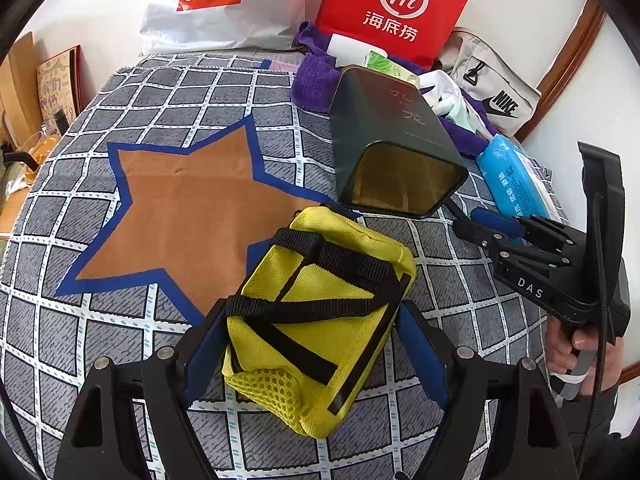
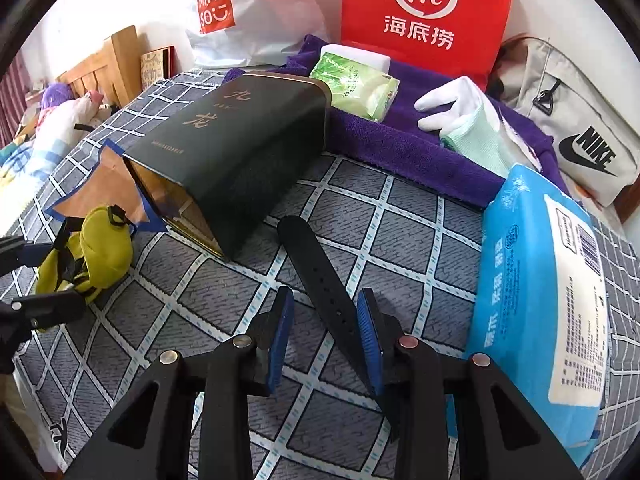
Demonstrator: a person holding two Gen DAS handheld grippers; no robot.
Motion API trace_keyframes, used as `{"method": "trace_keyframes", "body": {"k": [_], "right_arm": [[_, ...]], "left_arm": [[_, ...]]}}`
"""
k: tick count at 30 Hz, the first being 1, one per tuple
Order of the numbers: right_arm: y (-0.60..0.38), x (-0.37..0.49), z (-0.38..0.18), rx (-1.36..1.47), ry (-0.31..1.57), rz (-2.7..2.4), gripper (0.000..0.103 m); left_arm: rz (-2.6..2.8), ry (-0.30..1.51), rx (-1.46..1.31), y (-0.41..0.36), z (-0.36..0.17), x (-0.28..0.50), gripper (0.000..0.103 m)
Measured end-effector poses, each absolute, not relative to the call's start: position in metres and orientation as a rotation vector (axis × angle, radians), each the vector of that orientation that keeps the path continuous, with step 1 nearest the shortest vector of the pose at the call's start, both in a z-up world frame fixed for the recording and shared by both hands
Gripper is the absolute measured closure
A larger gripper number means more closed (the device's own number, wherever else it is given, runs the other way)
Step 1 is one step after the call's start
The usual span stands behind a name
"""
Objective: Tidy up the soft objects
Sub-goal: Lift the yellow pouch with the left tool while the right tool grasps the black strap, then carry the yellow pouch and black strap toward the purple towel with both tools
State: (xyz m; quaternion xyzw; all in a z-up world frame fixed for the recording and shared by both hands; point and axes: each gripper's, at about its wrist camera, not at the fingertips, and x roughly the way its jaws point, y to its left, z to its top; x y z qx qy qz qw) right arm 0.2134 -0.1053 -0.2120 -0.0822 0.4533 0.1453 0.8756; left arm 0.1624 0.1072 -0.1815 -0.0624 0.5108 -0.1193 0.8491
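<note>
The yellow pouch [image 1: 320,320] lies between the left gripper's [image 1: 312,350] spread fingers; ahead, the dark tin [image 1: 392,148]; the right gripper [image 1: 480,220] right of it.

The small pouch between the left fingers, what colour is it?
Yellow pouch with black straps, clearest in the left wrist view.

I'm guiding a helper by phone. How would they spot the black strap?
Find the dark rectangular tin box lying on its side on the grey checked cloth. Between it and the blue wipes pack lies the narrow black perforated strap: flat, slim, the only black item there.
</note>
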Motion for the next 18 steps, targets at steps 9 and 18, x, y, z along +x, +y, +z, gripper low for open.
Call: {"method": "trace_keyframes", "body": {"k": [9, 18], "right_arm": [[-0.111, 0.208, -0.201, -0.113, 0.951, 0.335, 0.100], [-0.140, 0.149, -0.173, 0.037, 0.917, 0.375, 0.101]], "left_arm": [[-0.246, 1.083, -0.149, 0.106, -0.180, 0.157, 0.023], [-0.240, 1.109, -0.184, 0.102, -0.179, 0.138, 0.023]]}}
